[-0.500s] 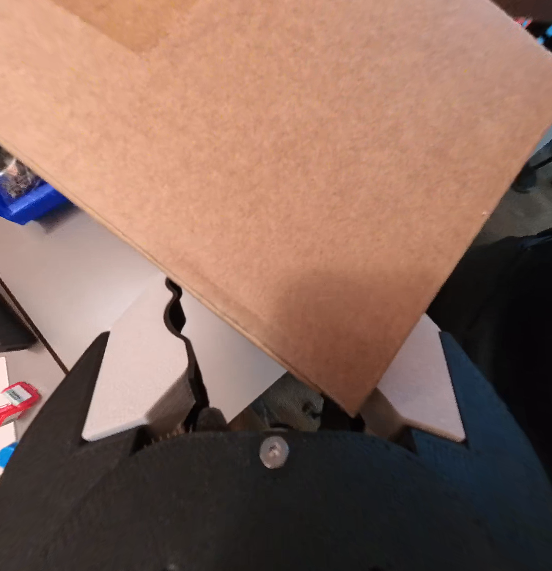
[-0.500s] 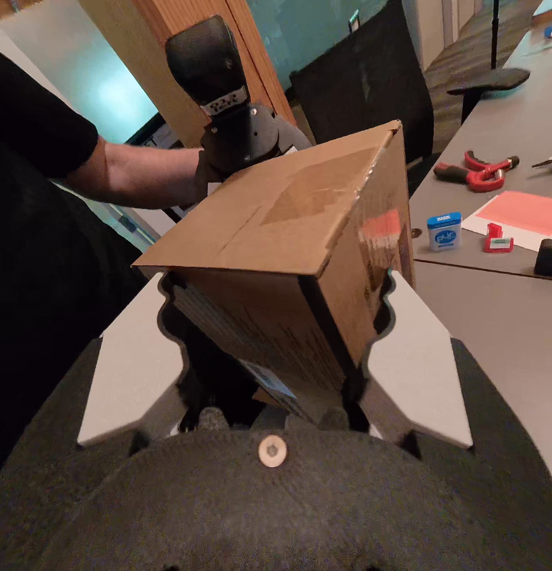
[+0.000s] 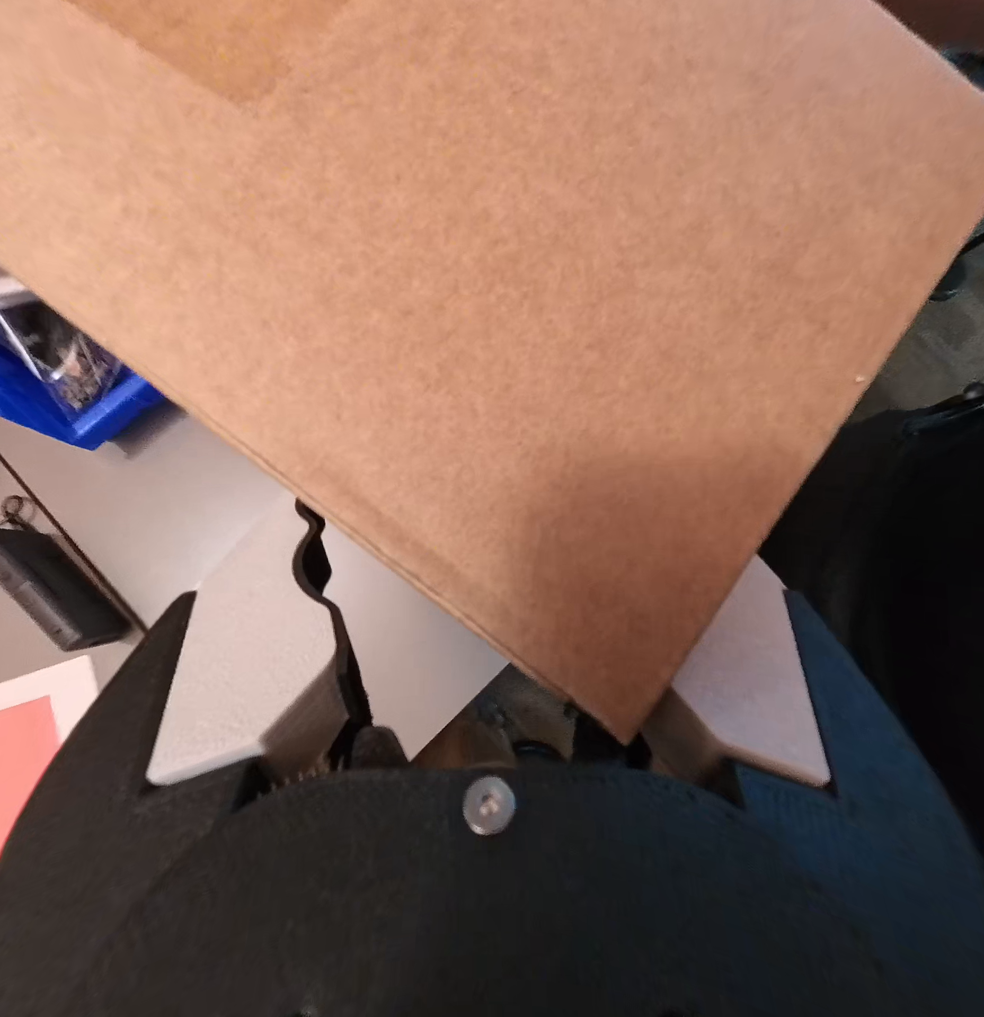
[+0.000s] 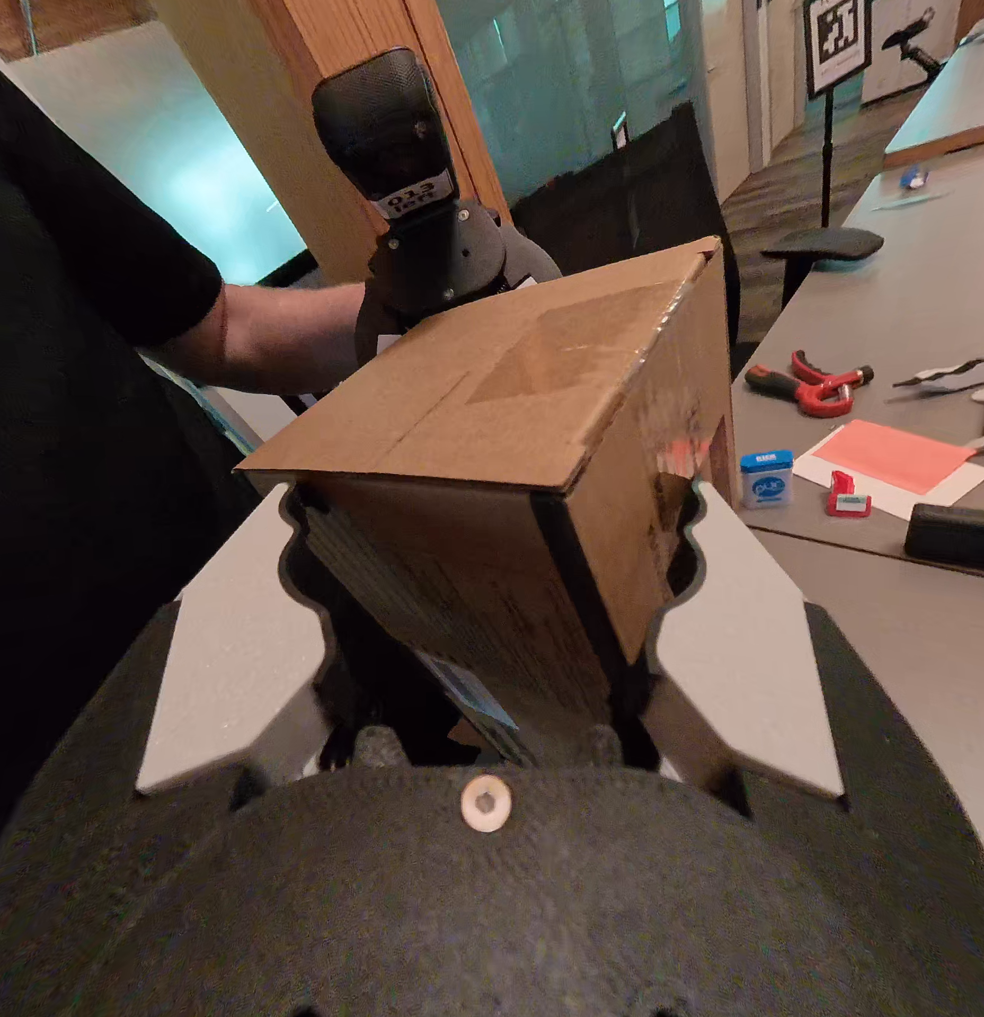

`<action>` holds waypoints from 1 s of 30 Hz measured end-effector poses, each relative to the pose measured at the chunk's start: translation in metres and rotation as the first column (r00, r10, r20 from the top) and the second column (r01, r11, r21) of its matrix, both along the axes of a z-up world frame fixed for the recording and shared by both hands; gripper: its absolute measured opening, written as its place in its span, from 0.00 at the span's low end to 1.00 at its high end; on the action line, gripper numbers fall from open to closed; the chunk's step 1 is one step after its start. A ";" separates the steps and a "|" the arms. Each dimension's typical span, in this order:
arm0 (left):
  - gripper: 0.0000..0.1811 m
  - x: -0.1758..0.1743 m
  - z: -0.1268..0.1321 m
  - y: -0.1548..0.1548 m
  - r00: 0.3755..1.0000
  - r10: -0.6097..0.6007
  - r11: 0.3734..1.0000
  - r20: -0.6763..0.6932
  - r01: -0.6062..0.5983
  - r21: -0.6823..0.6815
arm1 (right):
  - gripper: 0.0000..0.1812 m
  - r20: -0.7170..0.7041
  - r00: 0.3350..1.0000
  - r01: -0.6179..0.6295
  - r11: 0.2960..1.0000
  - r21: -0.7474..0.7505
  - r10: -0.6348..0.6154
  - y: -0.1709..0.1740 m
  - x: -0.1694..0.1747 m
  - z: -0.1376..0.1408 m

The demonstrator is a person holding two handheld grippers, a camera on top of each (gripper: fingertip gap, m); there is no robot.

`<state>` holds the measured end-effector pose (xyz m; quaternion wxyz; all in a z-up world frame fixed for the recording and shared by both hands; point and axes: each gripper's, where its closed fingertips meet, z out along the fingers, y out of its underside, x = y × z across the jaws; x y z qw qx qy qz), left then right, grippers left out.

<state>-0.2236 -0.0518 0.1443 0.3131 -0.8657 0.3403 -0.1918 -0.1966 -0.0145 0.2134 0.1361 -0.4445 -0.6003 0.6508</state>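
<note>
A brown cardboard box (image 4: 506, 407) with a taped top hangs tilted between my two grippers, clear of the grey table (image 4: 891, 633). My right gripper (image 4: 492, 495) is open wide, and its fingers straddle the box's near vertical edge, one on each side. My left gripper (image 4: 423, 247) is at the box's far side, held by a person's bare arm (image 4: 269, 341). In the left wrist view the box (image 3: 478, 330) fills most of the frame, and one corner dips between the wide-open fingers of the left gripper (image 3: 528, 528). The box hides its right fingertip.
On the table to the right lie red-handled pliers (image 4: 809, 385), a blue tin (image 4: 766, 477), a pink sheet (image 4: 891, 457), a small red item (image 4: 847, 498) and a black block (image 4: 952, 536). A black chair (image 4: 616, 220) stands behind. A blue bin (image 3: 54, 396) sits at the left.
The box and both grippers have shifted a little together. The table items sit lower in the right wrist view. A black block and the pink sheet have come into the left wrist view.
</note>
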 end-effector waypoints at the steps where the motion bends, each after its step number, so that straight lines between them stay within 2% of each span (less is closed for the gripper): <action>1: 0.65 0.001 0.010 0.000 1.000 -0.006 1.000 -0.012 0.006 0.015 | 0.72 -0.030 1.000 0.010 1.000 -0.006 -0.010 0.000 0.001 0.009; 2: 0.65 0.001 0.017 0.002 1.000 -0.005 1.000 -0.013 0.005 0.029 | 0.72 -0.056 0.998 0.023 1.000 -0.016 -0.024 0.002 0.000 0.013; 4: 0.65 -0.003 0.008 0.007 1.000 -0.003 1.000 -0.014 0.003 0.016 | 0.72 -0.028 0.999 0.022 1.000 -0.015 -0.022 0.007 -0.003 0.004; 7: 0.65 -0.003 0.012 0.003 0.998 -0.026 0.999 -0.050 0.028 0.025 | 0.72 -0.001 1.000 0.006 0.999 0.049 -0.006 0.000 0.000 0.007; 9: 0.65 -0.004 0.014 0.004 0.998 -0.022 1.000 -0.056 0.023 0.009 | 0.72 -0.025 1.000 0.019 1.000 -0.007 -0.019 0.004 -0.001 0.009; 13: 0.65 -0.004 0.029 0.008 1.000 -0.011 0.999 0.003 0.011 0.030 | 0.72 -0.044 0.998 0.035 0.999 -0.010 -0.035 0.008 -0.006 0.027; 16: 0.65 -0.005 0.022 0.010 0.999 0.006 1.000 0.040 -0.007 0.027 | 0.72 -0.004 1.000 0.025 1.000 0.004 -0.025 0.008 -0.009 0.021; 20: 0.65 -0.004 0.037 0.007 1.000 -0.011 1.000 0.007 0.011 0.022 | 0.72 -0.049 0.998 0.033 0.999 -0.026 -0.034 0.008 -0.006 0.033; 23: 0.65 -0.009 0.025 0.008 1.000 -0.005 1.000 -0.009 0.005 0.008 | 0.72 -0.032 0.999 0.026 1.000 -0.011 -0.026 0.006 -0.009 0.025; 26: 0.65 -0.005 0.056 0.003 0.999 -0.014 0.999 -0.041 0.015 0.041 | 0.73 -0.102 0.994 0.040 0.999 -0.005 -0.040 0.001 -0.005 0.054; 27: 0.65 -0.006 0.056 0.005 1.000 -0.013 0.999 -0.028 0.015 0.044 | 0.73 -0.111 0.993 0.049 0.999 -0.017 -0.051 0.003 -0.007 0.051; 29: 0.65 -0.009 0.035 0.006 1.000 -0.004 1.000 -0.017 0.004 0.016 | 0.73 -0.074 0.997 0.035 0.999 -0.040 -0.038 0.006 -0.011 0.031; 30: 0.65 -0.008 0.030 0.005 1.000 0.002 1.000 -0.010 -0.002 0.001 | 0.73 -0.059 0.998 0.025 0.999 -0.036 -0.028 0.004 -0.010 0.030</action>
